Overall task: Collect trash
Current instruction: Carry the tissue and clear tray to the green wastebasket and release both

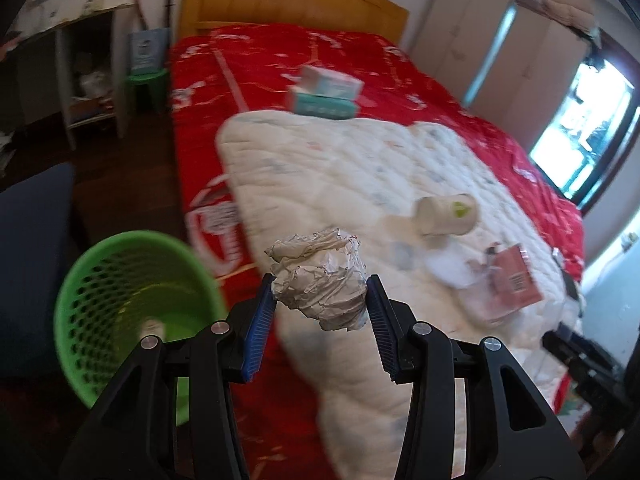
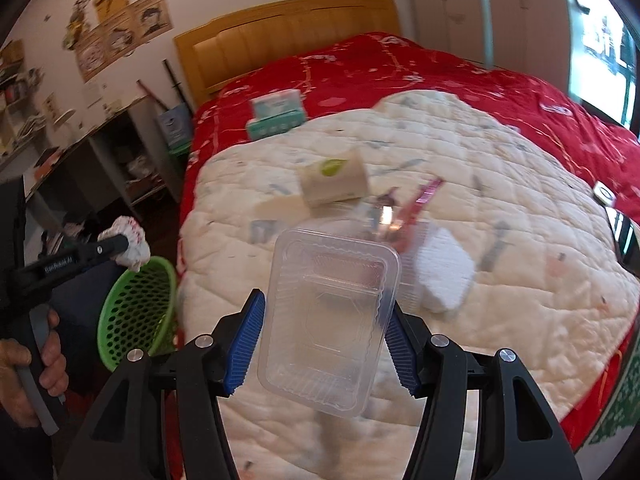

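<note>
My left gripper (image 1: 320, 300) is shut on a crumpled paper ball (image 1: 320, 280), held in the air over the bed's near edge. A green mesh waste basket (image 1: 120, 300) stands on the floor to its lower left. My right gripper (image 2: 326, 324) is shut on a clear plastic food container (image 2: 328, 320), above the white quilt (image 2: 500, 280). In the right wrist view the left gripper (image 2: 128, 250) with the paper ball (image 2: 128, 248) hangs just over the green basket (image 2: 136, 312). A paper cup (image 1: 446, 216) lies on its side on the quilt.
On the quilt (image 1: 340, 168) lie a pink packet (image 1: 516, 280), a white napkin (image 2: 440, 276) and tissue boxes (image 1: 324, 94) further back. The red bedspread (image 1: 280, 64) covers the bed with a wooden headboard (image 1: 288, 4). A white shelf unit (image 1: 88, 80) and a green stool (image 1: 146, 88) stand left.
</note>
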Demonstrator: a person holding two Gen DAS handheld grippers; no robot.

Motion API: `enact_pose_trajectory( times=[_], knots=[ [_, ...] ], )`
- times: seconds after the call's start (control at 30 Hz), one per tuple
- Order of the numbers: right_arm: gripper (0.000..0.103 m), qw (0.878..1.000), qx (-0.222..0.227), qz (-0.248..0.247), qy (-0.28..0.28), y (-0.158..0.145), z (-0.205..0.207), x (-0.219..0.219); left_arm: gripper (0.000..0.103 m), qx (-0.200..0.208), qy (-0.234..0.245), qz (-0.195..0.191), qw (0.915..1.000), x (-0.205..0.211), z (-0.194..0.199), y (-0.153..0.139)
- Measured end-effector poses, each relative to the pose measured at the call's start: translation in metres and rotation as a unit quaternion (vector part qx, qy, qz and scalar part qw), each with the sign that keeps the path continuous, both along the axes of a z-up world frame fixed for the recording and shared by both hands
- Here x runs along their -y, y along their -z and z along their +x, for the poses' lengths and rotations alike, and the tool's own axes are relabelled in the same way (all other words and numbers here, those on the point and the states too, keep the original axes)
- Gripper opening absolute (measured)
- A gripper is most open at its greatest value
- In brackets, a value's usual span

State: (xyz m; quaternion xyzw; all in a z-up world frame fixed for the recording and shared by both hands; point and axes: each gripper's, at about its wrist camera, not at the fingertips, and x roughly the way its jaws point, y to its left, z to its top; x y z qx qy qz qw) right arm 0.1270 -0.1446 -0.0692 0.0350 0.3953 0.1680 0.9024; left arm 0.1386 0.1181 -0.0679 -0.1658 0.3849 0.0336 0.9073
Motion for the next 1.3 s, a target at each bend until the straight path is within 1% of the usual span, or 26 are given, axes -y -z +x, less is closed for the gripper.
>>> enact_pose_trajectory(
  times=[0.13,0.23,0.33,0.5,0.6,0.63,0.67,0.87,1.03,1.3],
  knots=[
    [0.056,0.999,0.000,-0.004,-0.031,0.000,0.001,-0.029,0.045,-0.022,-0.036,0.004,0.9991,-0.034,-0.016,0.015],
    [0.056,0.999,-0.004,-0.003,-0.051,0.000,0.004,-0.048,0.046,-0.039,-0.057,0.012,0.9975,-0.051,-0.022,0.025],
    [0.056,0.998,-0.007,-0.006,-0.068,0.002,0.005,-0.065,0.049,-0.058,-0.078,0.008,0.9952,-0.073,-0.028,0.038],
    [0.056,0.995,-0.009,-0.012,-0.095,0.003,0.008,-0.096,0.050,-0.073,-0.102,0.004,0.9920,-0.095,-0.037,0.055],
    [0.056,0.994,-0.012,-0.013,-0.111,0.004,0.010,-0.113,0.054,-0.081,-0.115,-0.003,0.9901,-0.106,-0.043,0.062],
    [0.056,0.993,-0.012,-0.014,-0.115,0.004,0.010,-0.118,0.059,-0.082,-0.117,-0.005,0.9897,-0.108,-0.044,0.064],
    [0.056,0.993,-0.012,-0.016,-0.120,0.005,0.012,-0.124,0.061,-0.084,-0.124,-0.007,0.9887,-0.112,-0.047,0.066],
    [0.056,0.987,-0.018,-0.022,-0.159,0.010,0.014,-0.162,0.062,-0.083,-0.142,-0.020,0.9861,-0.125,-0.065,0.069],
    [0.056,0.980,-0.021,-0.029,-0.195,0.015,0.016,-0.201,0.062,-0.075,-0.155,-0.010,0.9850,-0.132,-0.083,0.062],
    [0.056,0.970,-0.050,-0.024,-0.237,0.030,0.022,-0.254,0.062,-0.069,-0.179,0.004,0.9814,-0.143,-0.115,0.056]
  ],
)
